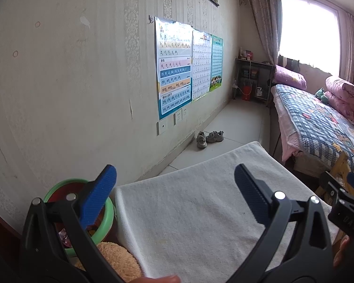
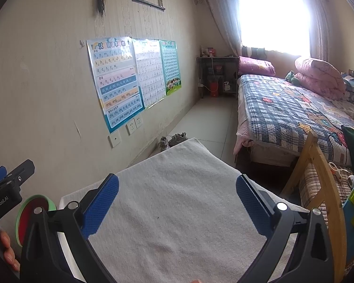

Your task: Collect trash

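Note:
A green-rimmed bin (image 1: 106,221) with a red inside stands at the left edge of a table covered by a white towel (image 1: 195,207); a crumpled pinkish wrapper (image 1: 65,237) lies in it. My left gripper (image 1: 175,188) is open, its left fingertip over the bin's rim, nothing between the fingers. In the right wrist view my right gripper (image 2: 177,195) is open over the white towel (image 2: 177,212), holding nothing. The bin (image 2: 29,217) shows at the far left there. I see no loose trash on the towel.
A fluffy orange thing (image 1: 115,259) lies beside the bin. Wall with posters (image 2: 120,80) runs along the left. A pair of shoes (image 1: 208,138) sits on the floor beyond the table. A bed (image 2: 295,118) and a wooden chair (image 2: 323,188) are on the right.

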Demonstrator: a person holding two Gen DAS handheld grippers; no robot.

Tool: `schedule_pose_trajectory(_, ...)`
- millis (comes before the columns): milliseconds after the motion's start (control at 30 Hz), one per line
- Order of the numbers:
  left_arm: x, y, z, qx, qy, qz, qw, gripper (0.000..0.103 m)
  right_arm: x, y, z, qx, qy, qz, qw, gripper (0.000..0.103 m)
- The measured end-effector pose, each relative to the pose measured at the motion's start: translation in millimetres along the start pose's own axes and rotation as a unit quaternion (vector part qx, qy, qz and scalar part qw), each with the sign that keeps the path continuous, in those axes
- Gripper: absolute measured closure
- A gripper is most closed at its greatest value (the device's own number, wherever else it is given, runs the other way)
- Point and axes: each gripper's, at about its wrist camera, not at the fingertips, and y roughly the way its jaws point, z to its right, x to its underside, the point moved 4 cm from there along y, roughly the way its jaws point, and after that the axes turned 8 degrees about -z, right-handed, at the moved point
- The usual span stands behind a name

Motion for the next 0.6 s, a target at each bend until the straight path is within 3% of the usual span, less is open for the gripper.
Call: schedule_pose_trajectory(600, 4.7, 7.0, 0.0, -0.003, 0.002, -0.012, 0.9999, 0.005, 2.3, 4.1, 4.9, -0.002, 0.004, -0.007, 1.000, 0.007)
